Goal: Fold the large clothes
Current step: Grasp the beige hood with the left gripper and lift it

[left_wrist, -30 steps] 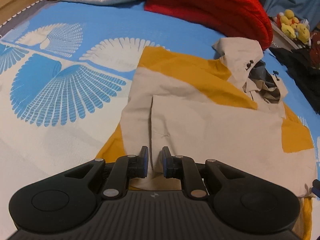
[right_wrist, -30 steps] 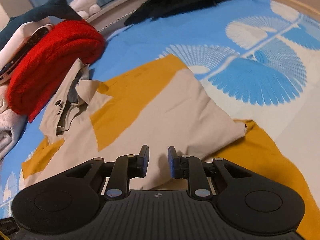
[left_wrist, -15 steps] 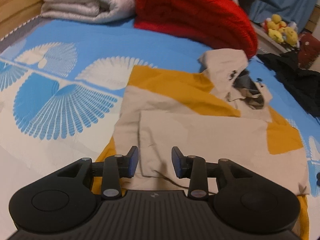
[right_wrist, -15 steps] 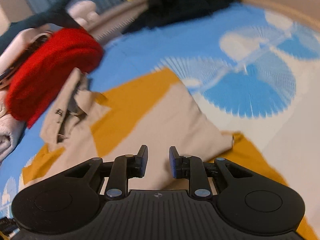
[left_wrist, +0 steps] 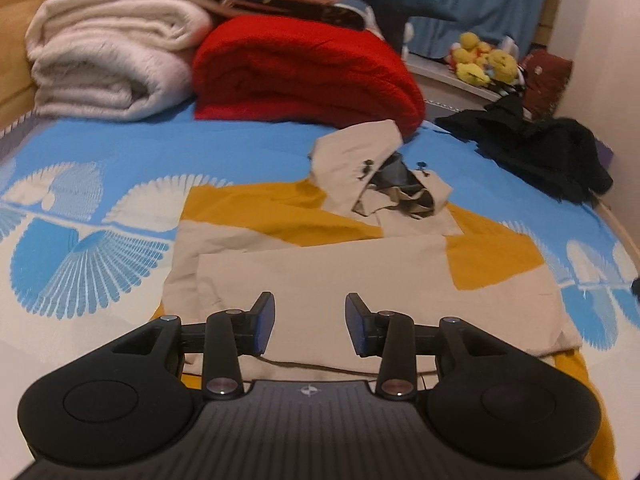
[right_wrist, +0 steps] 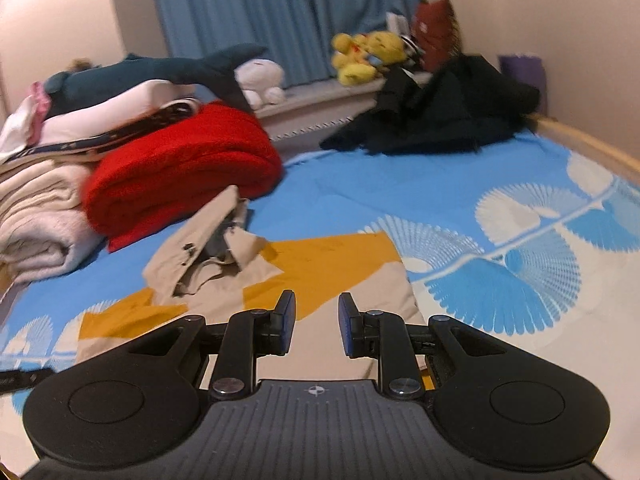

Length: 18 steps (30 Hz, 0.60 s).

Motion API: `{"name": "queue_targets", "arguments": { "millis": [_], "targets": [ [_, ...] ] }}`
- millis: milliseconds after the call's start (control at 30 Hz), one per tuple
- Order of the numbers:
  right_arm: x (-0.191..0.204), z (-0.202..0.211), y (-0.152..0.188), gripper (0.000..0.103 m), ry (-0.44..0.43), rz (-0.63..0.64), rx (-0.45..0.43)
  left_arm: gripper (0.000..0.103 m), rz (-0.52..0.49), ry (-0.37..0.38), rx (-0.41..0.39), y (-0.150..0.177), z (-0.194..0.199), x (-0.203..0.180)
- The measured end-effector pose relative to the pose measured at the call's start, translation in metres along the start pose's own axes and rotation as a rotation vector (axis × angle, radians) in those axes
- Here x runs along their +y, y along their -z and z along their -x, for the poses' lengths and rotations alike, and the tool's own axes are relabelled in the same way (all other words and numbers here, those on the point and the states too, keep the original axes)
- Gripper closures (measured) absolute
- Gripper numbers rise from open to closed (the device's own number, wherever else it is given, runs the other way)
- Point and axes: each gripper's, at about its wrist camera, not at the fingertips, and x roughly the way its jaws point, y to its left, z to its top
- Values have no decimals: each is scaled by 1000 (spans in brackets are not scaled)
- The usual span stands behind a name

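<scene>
Warm, dim indoor light falls evenly, with soft shadows and no glare. Both fisheye views bend strongly at the edges, and their corners go dark. Motion blur smears the red blanket (right_wrist: 180, 176) and curtains (right_wrist: 280, 16), possibly hiding fine detail.

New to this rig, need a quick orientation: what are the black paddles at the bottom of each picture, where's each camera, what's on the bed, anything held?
No robot here: a person carries a hand-held gripper in each hand. Each picture comes from a fisheye camera on one gripper, looking along its two fingers. The left gripper has just been opening; the right gripper is open too. Neither holds anything. On the blue bedsheet lies a partly folded beige and yellow jacket. Behind it sit a red blanket, a cream blanket and a black heap of clothes.
</scene>
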Motion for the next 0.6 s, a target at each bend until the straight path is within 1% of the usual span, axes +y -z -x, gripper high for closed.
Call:
{"name": "queue_targets", "arguments": {
  "millis": [33,67,100,167,233,333,433,500,600],
  "targets": [
    [1,5,0,79,-8,19,-7,61,-15,-1,-6,2,2,-4],
    [2,8,1,79,-11,30,-11,64,-28,-2,-13,3,3,-10],
    [2,12,1,79,-14,40,-13,74,-44,1,-20,5,4,-15],
    [0,16,0,79,-10,57,-17,83,-74,7,-24,9,5,-24],
    [-3,19,-3,79,6,70,-21,83,-96,-1,-27,12,4,-32],
    [-11,17,-10,79,38,67,-14,85,-93,7,-19,13,3,-38],
    [-21,12,-17,79,63,57,3,85,-102,-28,-21,14,6,-45],
    [-29,11,-20,79,69,46,12,85,-74,-38,8,10,5,-47],
    [-41,9,-21,79,71,28,26,85,-22,-42,58,-11,-6,-52]
  ]
}}
